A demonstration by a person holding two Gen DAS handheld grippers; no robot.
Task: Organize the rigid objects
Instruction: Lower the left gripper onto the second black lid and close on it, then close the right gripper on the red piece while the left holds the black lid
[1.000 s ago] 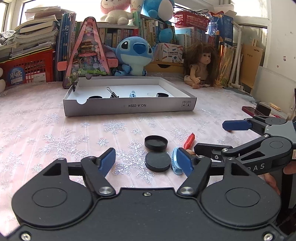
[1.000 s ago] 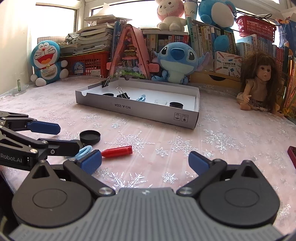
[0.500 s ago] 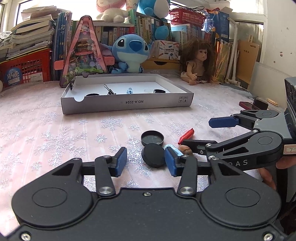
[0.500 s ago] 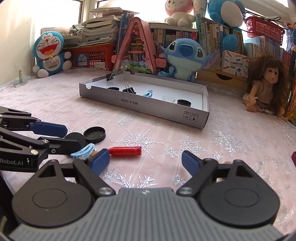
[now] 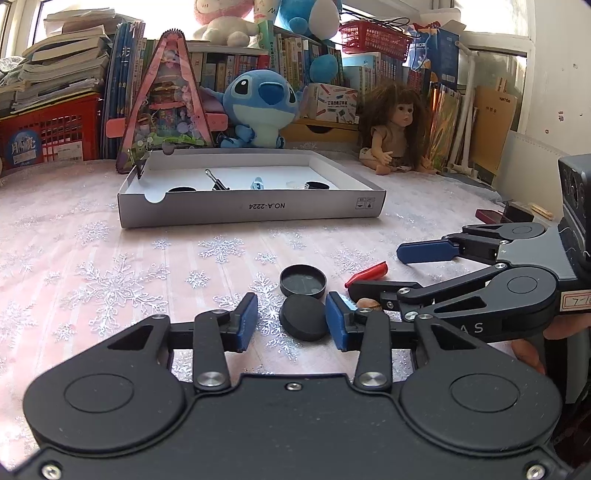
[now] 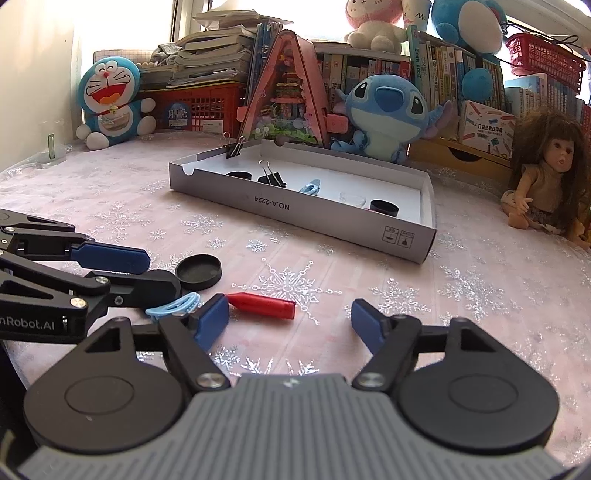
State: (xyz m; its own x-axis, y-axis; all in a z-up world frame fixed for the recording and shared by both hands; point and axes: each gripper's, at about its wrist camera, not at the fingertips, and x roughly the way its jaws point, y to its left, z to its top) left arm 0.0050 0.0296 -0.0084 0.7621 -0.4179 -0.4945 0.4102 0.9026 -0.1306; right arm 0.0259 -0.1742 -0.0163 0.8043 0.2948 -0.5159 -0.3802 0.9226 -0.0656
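Black plastic disc (image 5: 303, 323) between the parted pads of the left gripper (image 5: 291, 321) — seemingly untouched; rigid, light, likely slick — grip its rim. Right gripper (image 6: 290, 320) gapes empty, red cap (image 6: 263, 305) just ahead.

- Daylight, strong, from windows (image 6: 122, 22) behind the bookshelves; panes blown out to white in both views.
- Backlit: plush toys and book spines up top lose detail against the glare.
- Pink snowflake tablecloth (image 5: 74, 236) evenly bright; the silver snowflakes glint.
- Short, soft shadows under the black round lid (image 5: 303, 324) and red cap (image 6: 264, 305).
- Heavy fisheye bending: shelves and the wall bow at the edges (corners vignette to black).
- Left gripper (image 5: 291, 322) body nearest the lens is dark, slightly soft; mid-distance sharp.
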